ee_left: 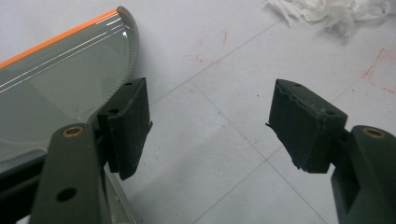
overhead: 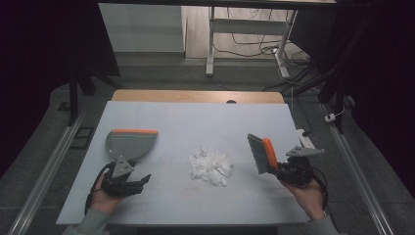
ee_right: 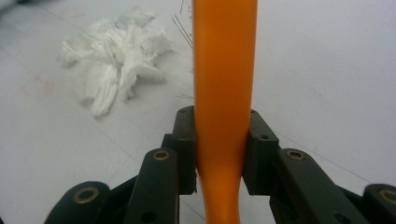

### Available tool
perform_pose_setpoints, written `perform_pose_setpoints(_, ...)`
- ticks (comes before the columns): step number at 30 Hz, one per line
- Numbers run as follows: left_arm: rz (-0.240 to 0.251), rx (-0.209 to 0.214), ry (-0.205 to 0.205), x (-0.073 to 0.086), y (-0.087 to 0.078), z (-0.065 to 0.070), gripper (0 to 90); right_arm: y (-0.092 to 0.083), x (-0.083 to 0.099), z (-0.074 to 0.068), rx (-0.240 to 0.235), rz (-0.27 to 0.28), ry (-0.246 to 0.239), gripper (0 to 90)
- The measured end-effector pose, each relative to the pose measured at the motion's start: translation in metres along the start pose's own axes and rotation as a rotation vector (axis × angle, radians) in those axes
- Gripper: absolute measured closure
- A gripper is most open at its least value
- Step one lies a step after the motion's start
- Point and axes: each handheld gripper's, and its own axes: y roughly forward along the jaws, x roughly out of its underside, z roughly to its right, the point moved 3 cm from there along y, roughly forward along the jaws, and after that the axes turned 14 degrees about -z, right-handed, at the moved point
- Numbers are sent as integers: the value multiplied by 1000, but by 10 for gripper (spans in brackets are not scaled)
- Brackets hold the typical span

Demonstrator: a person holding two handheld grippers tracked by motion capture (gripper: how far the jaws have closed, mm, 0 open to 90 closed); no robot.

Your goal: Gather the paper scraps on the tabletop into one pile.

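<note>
Brush (ee_right: 225,70) clamped in right claw (ee_right: 219,154), paper scraps (ee_right: 114,56) near

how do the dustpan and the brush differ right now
The dustpan lies flat on the table; the brush is up in the air, bristles turned toward the paper scraps.
The brush's orange handle is clamped in the right gripper; the dustpan sits beside the open left gripper, with nothing between its jaws.
The dustpan is broad and fan-shaped; the brush is narrow and long.
Both are grey with orange trim.
</note>
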Motion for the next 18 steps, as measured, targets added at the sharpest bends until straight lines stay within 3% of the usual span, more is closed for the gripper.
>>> perform_pose_setpoints(18, 5, -5, -1, 0, -2, -1, 301, -2, 10, 1, 17, 37, -35, 703)
